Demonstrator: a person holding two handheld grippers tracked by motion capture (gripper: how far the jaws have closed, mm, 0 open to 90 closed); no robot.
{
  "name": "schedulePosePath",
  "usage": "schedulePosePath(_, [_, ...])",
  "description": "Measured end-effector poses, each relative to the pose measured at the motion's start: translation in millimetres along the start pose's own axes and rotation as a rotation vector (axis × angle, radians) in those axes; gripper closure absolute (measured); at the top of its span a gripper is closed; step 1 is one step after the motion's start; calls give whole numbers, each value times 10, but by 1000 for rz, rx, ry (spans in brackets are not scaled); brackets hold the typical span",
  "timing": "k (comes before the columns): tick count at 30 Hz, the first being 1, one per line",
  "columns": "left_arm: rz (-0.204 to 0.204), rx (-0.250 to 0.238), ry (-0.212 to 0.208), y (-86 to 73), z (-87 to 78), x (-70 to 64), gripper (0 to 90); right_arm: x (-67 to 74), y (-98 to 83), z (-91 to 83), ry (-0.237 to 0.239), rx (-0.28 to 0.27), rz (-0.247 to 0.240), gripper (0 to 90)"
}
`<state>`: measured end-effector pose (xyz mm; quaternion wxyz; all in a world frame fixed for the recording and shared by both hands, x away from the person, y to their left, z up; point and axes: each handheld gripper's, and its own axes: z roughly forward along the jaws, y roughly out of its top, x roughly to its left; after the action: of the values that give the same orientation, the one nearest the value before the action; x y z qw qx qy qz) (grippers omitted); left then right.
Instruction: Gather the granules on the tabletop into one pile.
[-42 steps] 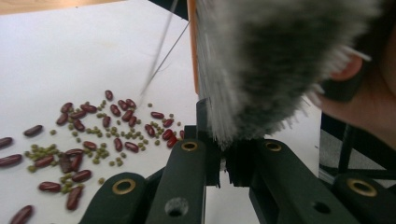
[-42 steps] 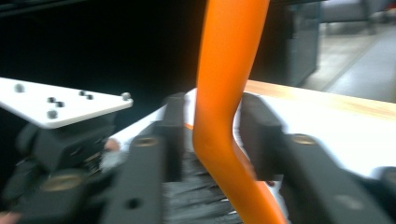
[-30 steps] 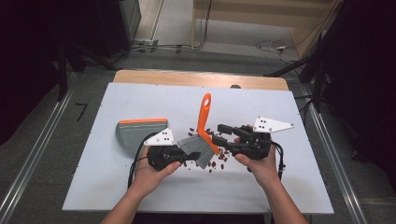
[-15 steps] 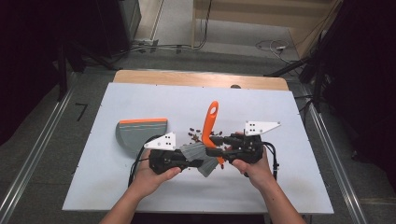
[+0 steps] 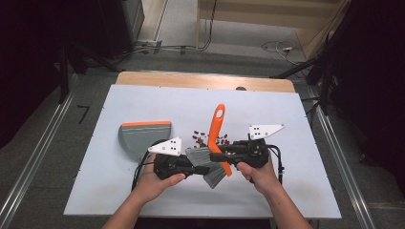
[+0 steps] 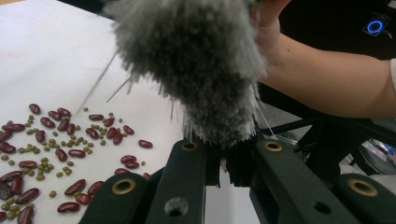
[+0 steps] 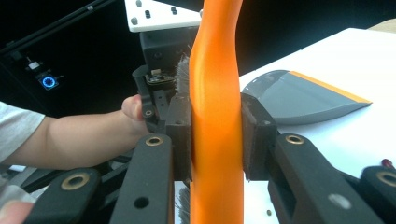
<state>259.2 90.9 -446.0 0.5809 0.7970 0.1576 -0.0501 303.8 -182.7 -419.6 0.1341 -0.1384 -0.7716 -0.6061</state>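
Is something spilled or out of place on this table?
Yes. Red beans and small green beans lie scattered loose on the white table, beside the brush. The grey dustpan lies apart at the left, with no beans in it.

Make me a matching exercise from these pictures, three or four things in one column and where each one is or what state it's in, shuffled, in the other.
Things:
1. brush handle
2. brush bristles
3. dustpan
4. beans

Places or states:
A. scattered loose on the table
B. lying apart from both grippers, left of the brush
C. clamped in the right gripper
D. pinched in the left gripper

Pairs: 1-C, 2-D, 3-B, 4-A
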Motion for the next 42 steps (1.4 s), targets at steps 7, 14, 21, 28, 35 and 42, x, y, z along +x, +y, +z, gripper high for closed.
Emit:
schedulePosePath(7, [-11,-31,40,8,-19,-17,684,24,20,-28,-32,-16,3,684])
schedulePosePath(14, [-14,-37,100,-24,-64,-34,433,30,51,-81,-105,-21,8,685])
schedulePosePath(21, [-34,-60,200,-57,-186,-24,163,15,119,-205,-239,-20,19,686])
schedulePosePath(28, [-63,-81,275,-123,-328,17,38,-26,170,-299,-366,0,47,686])
schedulePosePath(35, [-69,-109,328,-185,-517,20,0,-83,171,-330,-459,38,65,687])
schedulePosePath(42, [-78,-108,430,-278,-730,37,0,-184,183,-380,-574,106,59,686])
